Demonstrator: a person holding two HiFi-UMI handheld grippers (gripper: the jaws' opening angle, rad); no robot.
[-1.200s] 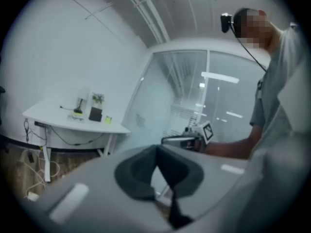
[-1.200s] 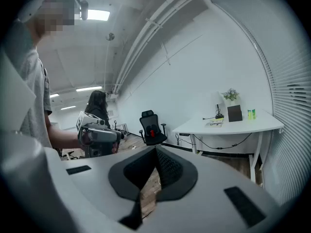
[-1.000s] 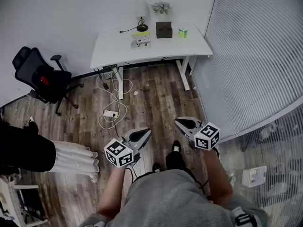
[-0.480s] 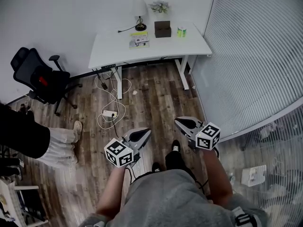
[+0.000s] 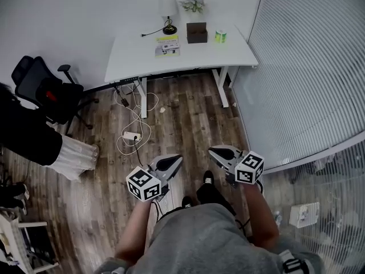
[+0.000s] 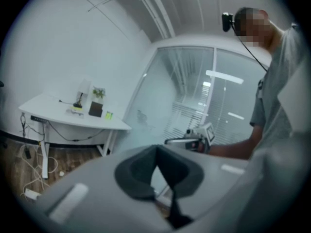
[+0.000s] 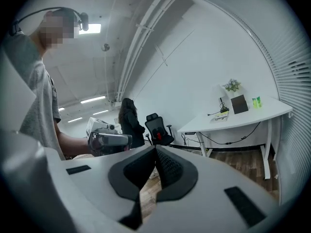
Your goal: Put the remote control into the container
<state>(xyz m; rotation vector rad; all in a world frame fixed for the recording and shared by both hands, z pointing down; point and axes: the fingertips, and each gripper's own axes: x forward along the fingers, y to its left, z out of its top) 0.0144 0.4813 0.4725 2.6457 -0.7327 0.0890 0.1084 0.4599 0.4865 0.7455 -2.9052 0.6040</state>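
Observation:
The remote control [image 5: 169,48] lies on a yellow sheet on the white desk [image 5: 137,56] far across the room. The container, a dark open box [image 5: 197,33], stands to its right on the same desk. My left gripper [image 5: 178,157] and right gripper [image 5: 211,149] are held at waist height over the wood floor, far from the desk, and both point toward it. Each is shut with nothing between the pads. The left gripper view shows its pads [image 6: 156,147] meeting, with the box [image 6: 95,109] far off. The right gripper view shows the same [image 7: 155,147].
A lamp [image 5: 167,10], a plant [image 5: 193,5] and a green can [image 5: 220,36] share the desk. Cables and a power strip [image 5: 132,136] lie on the floor before it. An office chair [image 5: 48,93] and a walking person [image 5: 34,141] are at left. A glass wall with blinds [image 5: 308,67] runs along the right.
The person at the left has walked up the view toward the office chair. The desk sits slightly higher in the head view. Both grippers stay shut and nearly in place.

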